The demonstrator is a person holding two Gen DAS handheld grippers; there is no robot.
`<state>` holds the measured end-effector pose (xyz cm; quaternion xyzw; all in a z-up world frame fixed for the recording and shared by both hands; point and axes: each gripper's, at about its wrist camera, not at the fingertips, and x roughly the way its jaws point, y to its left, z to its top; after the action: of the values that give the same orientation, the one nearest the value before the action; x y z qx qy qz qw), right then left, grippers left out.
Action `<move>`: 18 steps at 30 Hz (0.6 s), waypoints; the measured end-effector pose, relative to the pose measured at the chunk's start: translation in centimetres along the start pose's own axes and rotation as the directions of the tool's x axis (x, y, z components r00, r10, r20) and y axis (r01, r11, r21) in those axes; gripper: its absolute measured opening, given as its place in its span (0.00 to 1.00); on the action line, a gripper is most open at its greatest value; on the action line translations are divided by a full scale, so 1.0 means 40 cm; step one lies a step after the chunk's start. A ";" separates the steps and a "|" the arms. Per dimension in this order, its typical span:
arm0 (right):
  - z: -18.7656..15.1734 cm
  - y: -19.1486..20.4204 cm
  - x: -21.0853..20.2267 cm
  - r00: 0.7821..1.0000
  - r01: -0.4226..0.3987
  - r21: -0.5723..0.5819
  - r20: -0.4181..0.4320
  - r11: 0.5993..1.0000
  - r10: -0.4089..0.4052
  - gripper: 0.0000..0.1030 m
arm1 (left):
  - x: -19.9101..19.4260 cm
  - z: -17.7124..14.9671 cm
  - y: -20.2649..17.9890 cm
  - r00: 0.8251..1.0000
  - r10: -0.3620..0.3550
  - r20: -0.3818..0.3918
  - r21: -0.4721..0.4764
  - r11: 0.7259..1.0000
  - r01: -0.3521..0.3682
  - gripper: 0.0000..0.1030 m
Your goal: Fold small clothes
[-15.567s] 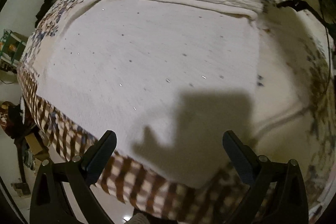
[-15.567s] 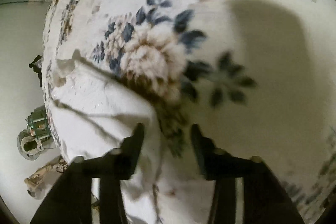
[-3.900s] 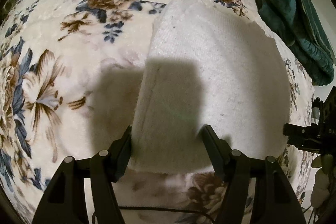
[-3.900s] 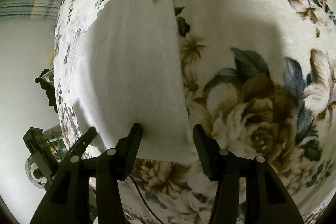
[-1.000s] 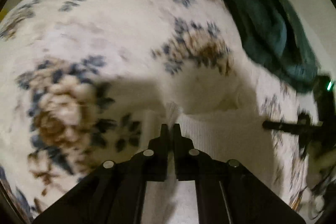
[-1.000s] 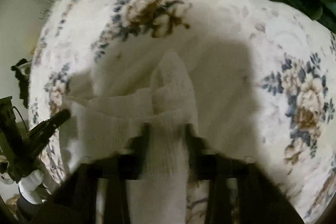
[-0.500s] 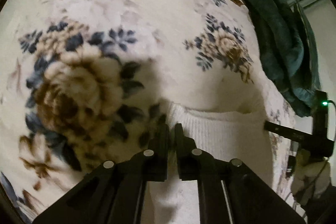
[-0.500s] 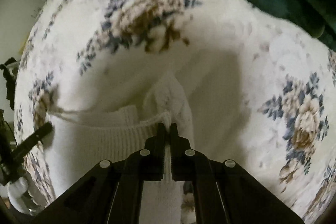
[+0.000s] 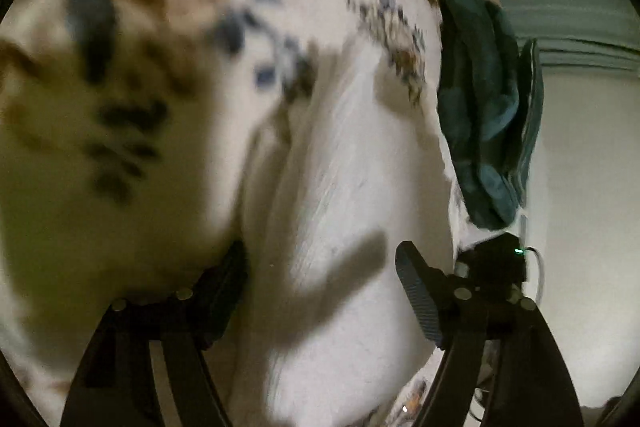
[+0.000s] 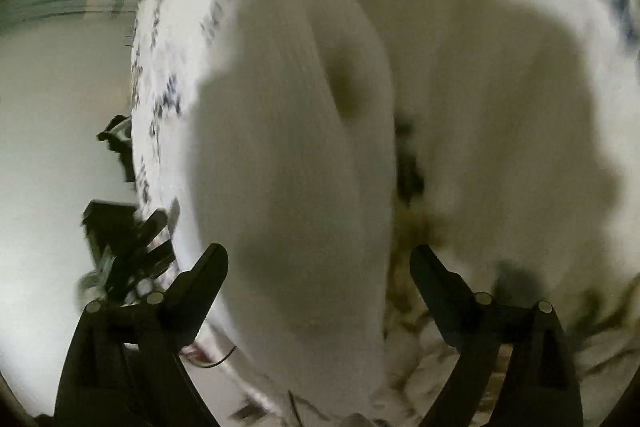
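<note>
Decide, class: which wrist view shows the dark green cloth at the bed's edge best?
The left wrist view: the dark green cloth hangs in plain sight beyond the white garment. The right wrist view shows none of it.

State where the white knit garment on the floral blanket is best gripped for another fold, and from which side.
Probably its near edge: the white knit garment lies flat, running away from both open grippers, left gripper and right gripper. Come in low from the near side, at the corners.
</note>
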<state>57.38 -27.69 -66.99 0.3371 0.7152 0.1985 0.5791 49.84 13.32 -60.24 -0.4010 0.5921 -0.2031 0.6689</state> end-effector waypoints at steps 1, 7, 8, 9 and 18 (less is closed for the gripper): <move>-0.002 -0.025 0.030 0.998 -0.061 0.034 -0.013 0.998 0.061 0.92 | 0.018 0.001 -0.001 1.000 0.004 -0.011 0.006 1.000 -0.004 0.71; 0.010 -0.045 0.106 0.976 -0.213 0.079 -0.021 0.974 0.215 0.92 | 0.037 0.018 -0.038 0.999 -0.043 0.016 0.026 0.999 0.042 0.42; 0.010 -0.030 0.112 0.981 -0.190 0.052 -0.020 0.981 0.191 0.79 | 0.034 0.018 -0.048 0.999 -0.026 0.019 0.043 0.999 0.026 0.27; 0.008 -0.020 0.113 0.985 -0.173 0.037 -0.016 0.984 0.174 0.66 | 0.021 0.018 -0.058 0.999 -0.033 0.037 0.047 0.998 0.031 0.27; 0.023 0.129 0.011 0.983 -0.144 -0.065 0.108 0.987 0.150 0.45 | -0.074 0.101 -0.210 0.993 -0.052 0.102 0.169 0.985 0.034 0.24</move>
<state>59.53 -23.90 -64.07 0.3831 0.6484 0.2418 0.6118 54.77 11.71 -51.93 -0.3663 0.5281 -0.2448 0.7260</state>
